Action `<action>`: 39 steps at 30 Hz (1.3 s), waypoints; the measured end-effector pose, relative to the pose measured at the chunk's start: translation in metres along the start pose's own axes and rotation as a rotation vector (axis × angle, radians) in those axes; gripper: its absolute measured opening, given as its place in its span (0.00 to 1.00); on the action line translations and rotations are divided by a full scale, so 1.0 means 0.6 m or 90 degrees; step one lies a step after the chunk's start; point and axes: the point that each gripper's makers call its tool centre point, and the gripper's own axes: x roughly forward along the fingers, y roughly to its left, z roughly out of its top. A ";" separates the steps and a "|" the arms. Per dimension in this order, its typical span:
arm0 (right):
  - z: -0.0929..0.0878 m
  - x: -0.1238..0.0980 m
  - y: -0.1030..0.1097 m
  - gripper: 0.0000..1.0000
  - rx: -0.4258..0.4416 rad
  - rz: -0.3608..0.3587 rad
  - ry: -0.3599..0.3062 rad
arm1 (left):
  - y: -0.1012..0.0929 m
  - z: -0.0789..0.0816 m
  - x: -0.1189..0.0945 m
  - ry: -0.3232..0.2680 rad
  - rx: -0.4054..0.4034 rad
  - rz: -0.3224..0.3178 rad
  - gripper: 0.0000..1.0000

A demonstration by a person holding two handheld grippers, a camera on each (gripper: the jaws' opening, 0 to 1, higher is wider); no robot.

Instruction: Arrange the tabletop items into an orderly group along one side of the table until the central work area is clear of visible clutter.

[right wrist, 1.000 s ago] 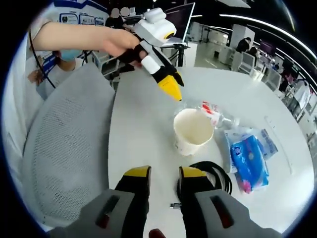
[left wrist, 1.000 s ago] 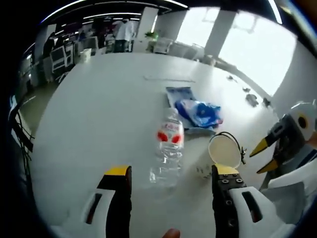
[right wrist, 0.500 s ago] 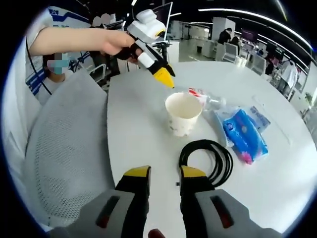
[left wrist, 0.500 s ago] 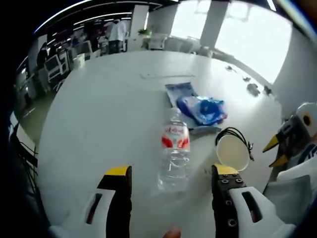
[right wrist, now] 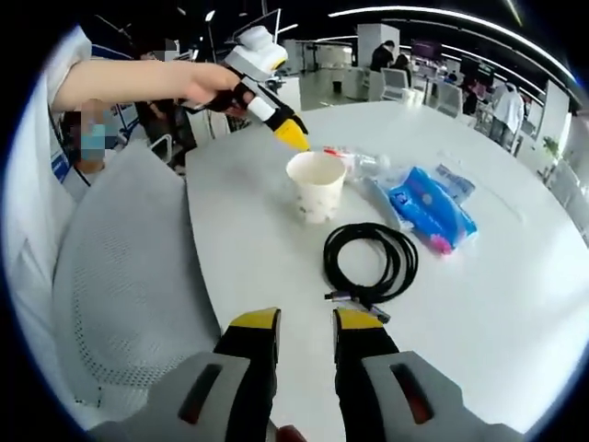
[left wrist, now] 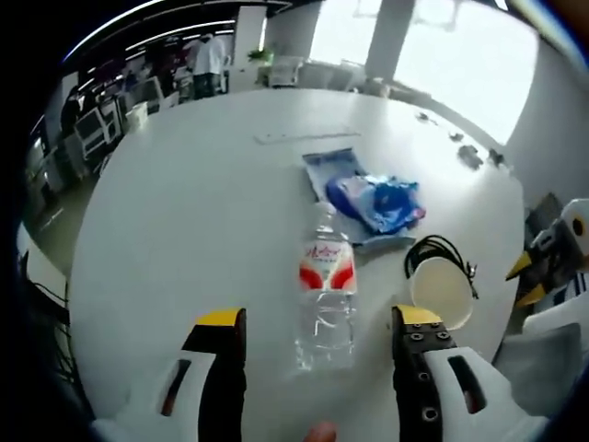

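Lying flat on the white table [left wrist: 166, 230], the water bottle [left wrist: 326, 293] sits between the wide-open, empty jaws of the left gripper [left wrist: 313, 322], with the paper cup [left wrist: 442, 291], black cable [right wrist: 370, 261] and blue packets [left wrist: 373, 201] close by. The right gripper [right wrist: 306, 322] has its jaws only a little apart and holds nothing. Nothing looks lined up at the side yet, so I think most of the tidying is left to do.

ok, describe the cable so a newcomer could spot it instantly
Start at the white round table, then the paper cup near its edge. Right beside the cup lies the cable: a black cord wound into a flat ring, the only dark, hollow loop among the bottle and blue packets.
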 end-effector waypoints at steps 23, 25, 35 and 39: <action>-0.059 -0.030 -0.013 0.20 0.069 -0.037 0.009 | 0.002 -0.001 0.046 0.054 -0.002 0.007 0.55; -0.063 -0.033 -0.013 0.20 0.074 -0.039 0.010 | 0.002 0.004 0.050 0.052 -0.007 0.007 0.54; -0.075 -0.035 -0.014 0.20 0.094 -0.047 0.014 | -0.002 0.004 0.070 0.070 -0.009 -0.001 0.55; -0.076 -0.033 -0.015 0.20 0.097 -0.046 0.015 | -0.005 0.003 0.077 0.075 -0.014 -0.004 0.55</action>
